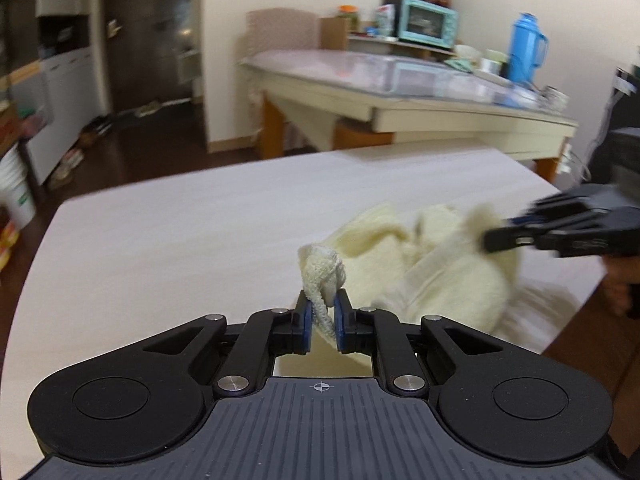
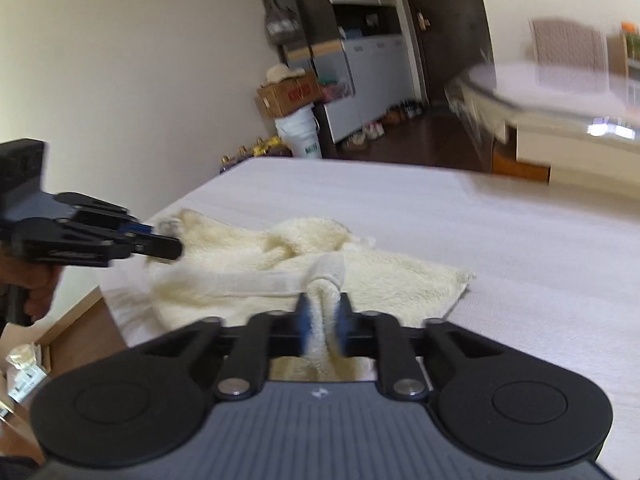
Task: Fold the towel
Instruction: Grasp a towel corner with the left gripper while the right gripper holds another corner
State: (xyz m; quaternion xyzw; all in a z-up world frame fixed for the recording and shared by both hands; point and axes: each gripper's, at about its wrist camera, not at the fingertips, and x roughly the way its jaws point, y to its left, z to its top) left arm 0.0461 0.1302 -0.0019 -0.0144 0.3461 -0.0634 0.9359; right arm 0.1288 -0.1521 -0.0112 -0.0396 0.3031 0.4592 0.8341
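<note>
Item: towel (image 2: 280, 264), cream terry, crumpled in a loose heap on the white desk (image 1: 180, 220), near the edge closest to the person. No fold laid yet, as judged from its rumpled lie.

Left gripper (image 1: 322, 314): jaws drawn narrow, pinching a bunched corner of the towel between the blue pads; the corner stands up above the fingertips. In the right wrist view the same gripper (image 2: 168, 250) enters from the left, at the heap's left end.

Right gripper (image 2: 324, 320): jaws likewise narrow, clamped on a rolled hem of the towel. In the left wrist view it (image 1: 496, 240) comes in from the right, tips at the heap's right end.

Governing relation: the two held points sit at opposite ends of the heap, the bulk of the cloth slack between and beyond them. The long axis probably runs gripper to gripper. Drawing the hands apart should stretch that edge taut; neither hand is nearer, both already hold.
</note>
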